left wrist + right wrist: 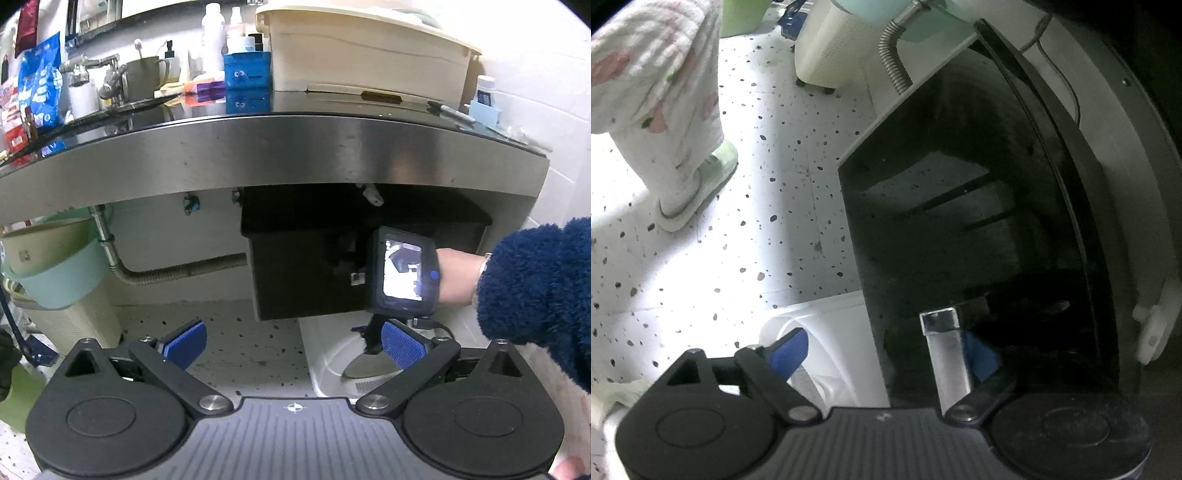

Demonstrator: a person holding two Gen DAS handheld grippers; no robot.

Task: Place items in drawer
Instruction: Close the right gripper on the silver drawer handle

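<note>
A black drawer (310, 273) hangs open under the steel-edged counter (273, 147). My left gripper (291, 341) is open and empty, held low in front of the drawer. The right gripper's camera body (404, 275) shows at the drawer's right side, with the person's blue-sleeved arm behind it. In the right wrist view the right gripper (886, 354) is open over the dark drawer interior (979, 221). A clear, slim rectangular item (947, 354) leans against the right blue finger pad (982, 356), inside the drawer's near edge. The jaws stand wide apart and do not clamp it.
The countertop holds a cream storage box (369, 51), a blue bin (246, 68), bottles and a faucet (107, 74). A teal basin (55, 266) and a flexible pipe (155, 273) sit under the counter at left. A white tub (340, 354) stands on the speckled floor (738, 221).
</note>
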